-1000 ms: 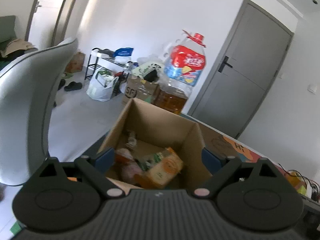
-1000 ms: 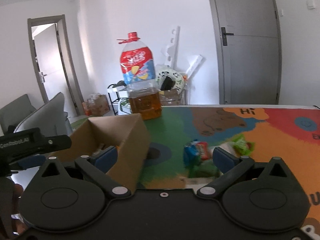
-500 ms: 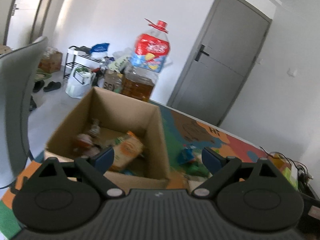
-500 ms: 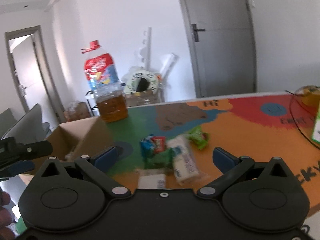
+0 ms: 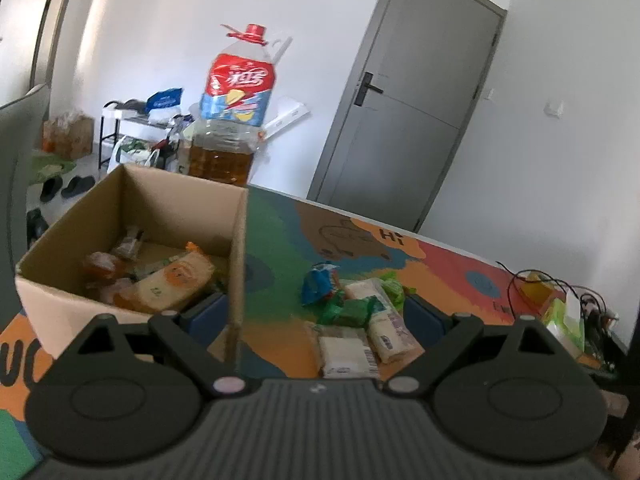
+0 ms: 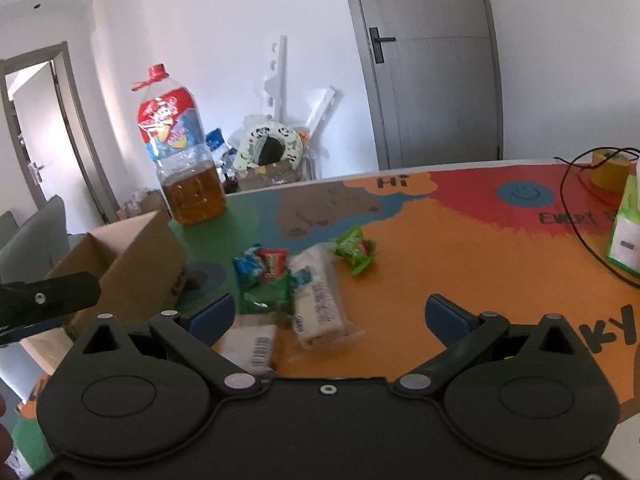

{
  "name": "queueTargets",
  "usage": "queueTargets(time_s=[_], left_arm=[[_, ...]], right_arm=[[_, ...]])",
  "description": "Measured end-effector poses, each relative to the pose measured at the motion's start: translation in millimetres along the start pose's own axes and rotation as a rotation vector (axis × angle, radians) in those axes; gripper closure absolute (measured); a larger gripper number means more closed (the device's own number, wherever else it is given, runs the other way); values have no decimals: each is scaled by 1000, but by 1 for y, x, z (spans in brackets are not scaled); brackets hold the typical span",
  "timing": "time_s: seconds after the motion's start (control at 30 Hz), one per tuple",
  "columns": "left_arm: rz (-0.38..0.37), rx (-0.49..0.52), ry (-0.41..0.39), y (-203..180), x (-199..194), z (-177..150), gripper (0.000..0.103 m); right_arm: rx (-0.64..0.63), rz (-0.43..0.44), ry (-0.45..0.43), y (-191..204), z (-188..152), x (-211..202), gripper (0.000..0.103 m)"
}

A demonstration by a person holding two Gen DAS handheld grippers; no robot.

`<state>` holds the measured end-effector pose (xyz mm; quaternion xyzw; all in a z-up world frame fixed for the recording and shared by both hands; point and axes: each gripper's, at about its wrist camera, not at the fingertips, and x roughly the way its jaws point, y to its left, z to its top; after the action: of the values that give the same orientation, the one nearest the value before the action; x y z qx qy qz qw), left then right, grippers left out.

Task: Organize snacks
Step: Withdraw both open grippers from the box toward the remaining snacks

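The left tongs [image 5: 313, 314] are spread wide, nothing between the blue fingertips [image 5: 204, 314]. The right tongs [image 6: 330, 316] are likewise spread wide and hold nothing, both pointing forward and slightly down.

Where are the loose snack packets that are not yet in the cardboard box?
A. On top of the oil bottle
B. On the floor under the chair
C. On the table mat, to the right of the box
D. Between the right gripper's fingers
C: the snack packets lie in a cluster on the colourful table mat, to the right of the cardboard box, and the open right gripper holds nothing.
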<state>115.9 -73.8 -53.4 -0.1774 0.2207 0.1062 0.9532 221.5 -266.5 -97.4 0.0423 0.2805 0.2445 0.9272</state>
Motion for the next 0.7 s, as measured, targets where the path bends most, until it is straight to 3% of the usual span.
queueTargets(time_s=[0.2,0.7], left_arm=[[-18,-6,-6,-14,4,-6,10],[49,-12,57,-31,48,-28,12]], right_arm=[[-1,5,9,-14,-1,5,0],[-58,34,19,-31,1,18,1]])
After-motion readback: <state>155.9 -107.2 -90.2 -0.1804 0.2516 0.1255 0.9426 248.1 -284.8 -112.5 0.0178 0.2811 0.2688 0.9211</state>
